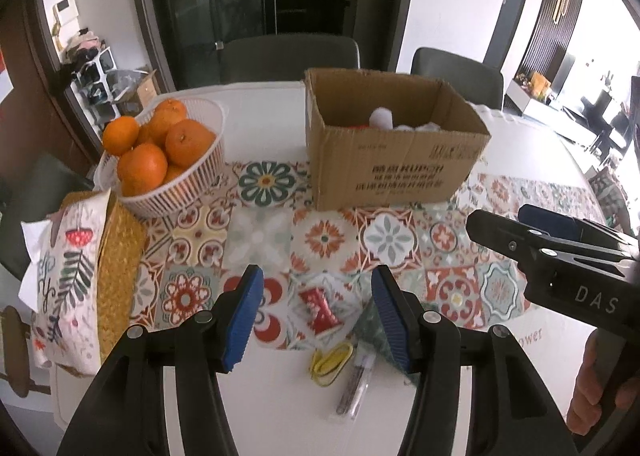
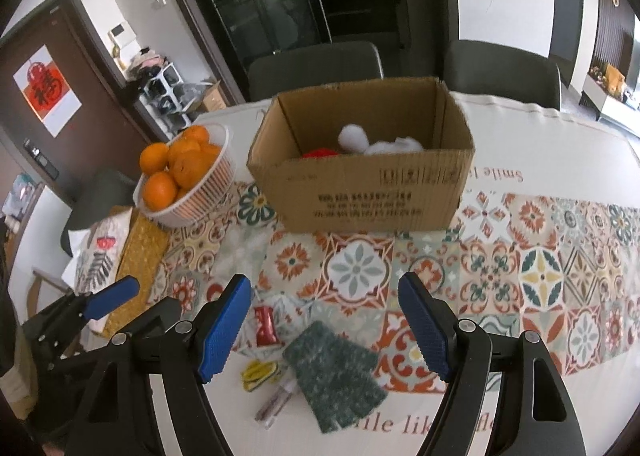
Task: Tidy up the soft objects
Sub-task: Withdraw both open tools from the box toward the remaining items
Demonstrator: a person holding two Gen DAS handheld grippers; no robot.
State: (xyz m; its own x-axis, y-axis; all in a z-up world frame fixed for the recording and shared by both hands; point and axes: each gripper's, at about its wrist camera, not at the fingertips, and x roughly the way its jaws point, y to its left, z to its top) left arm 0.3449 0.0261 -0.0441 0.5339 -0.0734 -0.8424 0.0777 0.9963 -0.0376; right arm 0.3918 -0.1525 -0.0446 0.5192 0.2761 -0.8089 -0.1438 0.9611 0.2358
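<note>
Here, the left gripper [image 1: 316, 320] and right gripper [image 2: 324, 328], ribbed blue pads, both gape empty over a fuzzy green knit glove [image 2: 334, 376]. Farther stands a corrugated cardboard box [image 2: 360, 192] holding fluffy white plush [image 2: 354, 140].

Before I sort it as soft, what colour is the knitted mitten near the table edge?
The knitted mitten is dark green flecked with white, clearest in the right wrist view.
</note>
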